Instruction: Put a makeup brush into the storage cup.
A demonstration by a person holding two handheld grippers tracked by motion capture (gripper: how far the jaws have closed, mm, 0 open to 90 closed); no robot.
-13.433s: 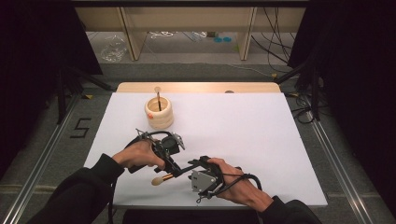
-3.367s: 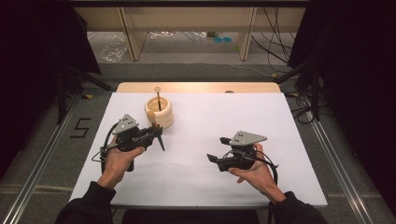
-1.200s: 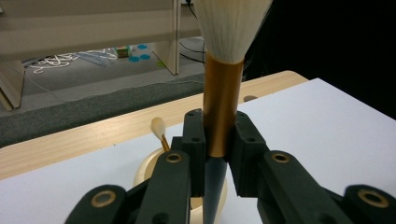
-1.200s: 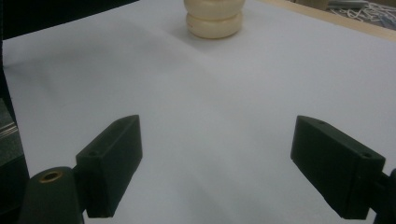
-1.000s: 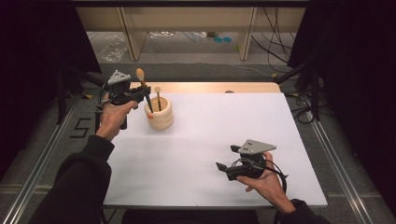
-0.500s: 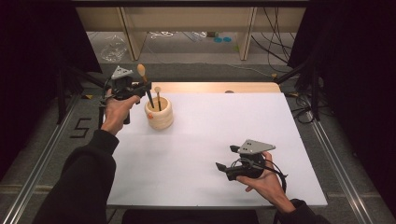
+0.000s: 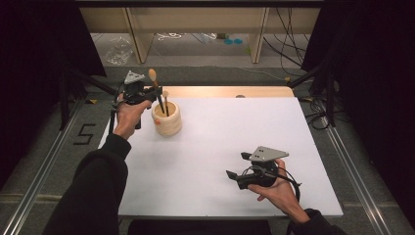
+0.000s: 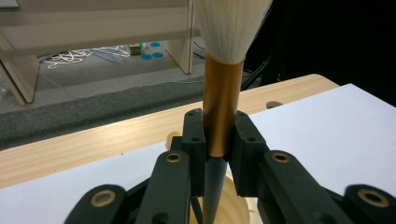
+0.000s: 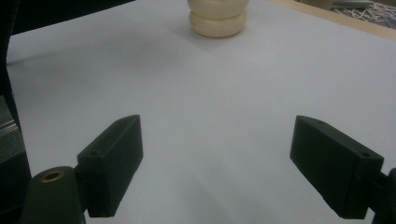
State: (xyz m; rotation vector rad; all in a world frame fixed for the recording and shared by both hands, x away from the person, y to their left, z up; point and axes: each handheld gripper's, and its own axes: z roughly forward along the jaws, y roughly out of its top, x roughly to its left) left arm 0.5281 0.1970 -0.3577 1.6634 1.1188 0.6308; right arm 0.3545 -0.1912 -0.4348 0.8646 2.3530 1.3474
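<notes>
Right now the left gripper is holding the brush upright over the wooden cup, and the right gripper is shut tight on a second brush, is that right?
Not quite. The right gripper holds nothing: the right gripper view shows its jaws wide apart over the bare white sheet. The rest stands: the left gripper clamps the brush upright over the wooden cup.

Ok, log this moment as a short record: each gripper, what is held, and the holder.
left gripper: shut on the brush, fingers clamping its gold ferrule
brush: upright, bristles up, dark handle tip pointing down into the holder
holder: cream, on the white sheet, another brush already standing in it
right gripper: open, nothing between its fingers, above the white sheet
</notes>
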